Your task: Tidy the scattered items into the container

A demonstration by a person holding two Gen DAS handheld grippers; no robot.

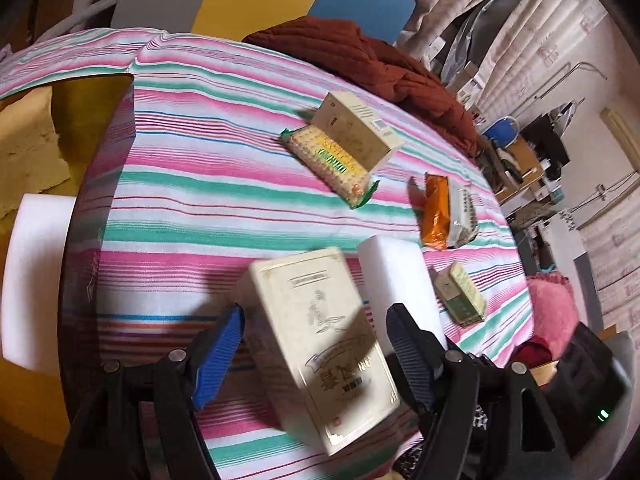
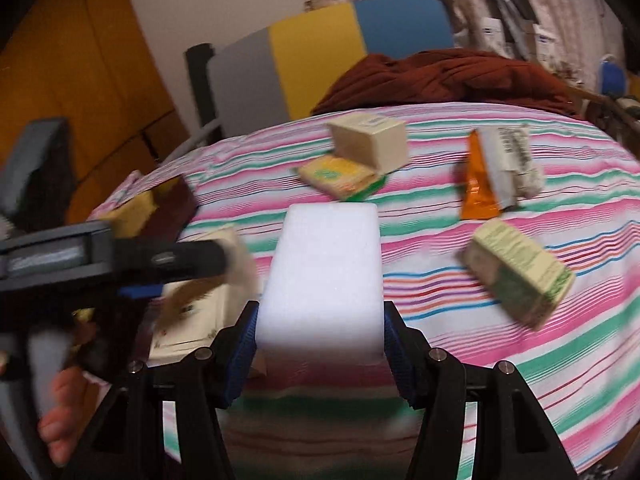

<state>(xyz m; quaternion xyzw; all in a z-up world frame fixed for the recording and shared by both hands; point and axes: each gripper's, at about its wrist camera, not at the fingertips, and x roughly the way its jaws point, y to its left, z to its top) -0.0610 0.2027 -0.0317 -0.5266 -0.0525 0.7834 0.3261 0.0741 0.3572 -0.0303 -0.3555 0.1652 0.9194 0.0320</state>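
Note:
My left gripper (image 1: 316, 356) is open, its blue pads on either side of a large cream box (image 1: 320, 332) that lies on the striped cloth. My right gripper (image 2: 320, 344) is shut on a white foam block (image 2: 324, 264), which also shows in the left wrist view as the foam block (image 1: 392, 276). The container (image 1: 88, 120), a dark-walled box with a yellow inside, sits at the far left and holds another white foam block (image 1: 36, 280) and tan paper (image 1: 28, 148). The right wrist view shows the left gripper (image 2: 120, 264) blurred over the cream box (image 2: 192, 312).
Loose on the striped cloth (image 2: 520, 360): a cream box (image 2: 372, 140) on a cracker pack (image 2: 336, 172), an orange packet (image 2: 478, 184), a white packet (image 2: 512, 160), a small green-cream box (image 2: 520, 272). A red-brown cloth (image 2: 440, 76) lies at the back. A hand (image 2: 60, 420) is at lower left.

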